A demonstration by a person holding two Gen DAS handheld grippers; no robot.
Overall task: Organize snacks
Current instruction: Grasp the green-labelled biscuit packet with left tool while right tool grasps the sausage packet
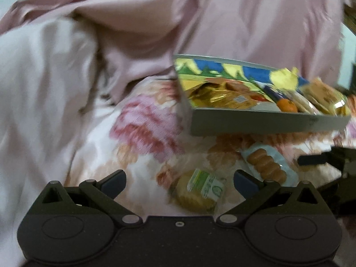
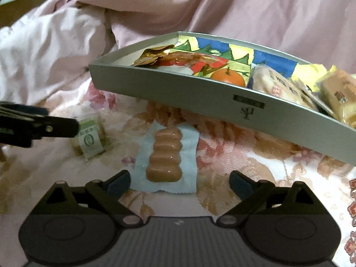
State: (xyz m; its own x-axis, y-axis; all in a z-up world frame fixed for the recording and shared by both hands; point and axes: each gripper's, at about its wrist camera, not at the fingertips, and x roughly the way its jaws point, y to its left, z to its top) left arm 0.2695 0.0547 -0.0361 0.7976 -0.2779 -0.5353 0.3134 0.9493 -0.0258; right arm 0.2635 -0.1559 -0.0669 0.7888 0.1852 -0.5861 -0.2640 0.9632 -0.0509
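Note:
A shallow grey box with a colourful lining rests on a floral bedspread and holds several wrapped snacks and a small orange. In front of it lie two loose snacks. One is a round cake in a green-and-white wrapper; my left gripper stands open just over it. The other is a ridged brown cake in a pale blue wrapper; my right gripper is open right behind it, pads clear of it. Each gripper shows at the edge of the other's view.
Crumpled pink and white bedding rises behind and left of the box. The floral bedspread spreads out around the loose snacks. A brown edge shows at the far upper left.

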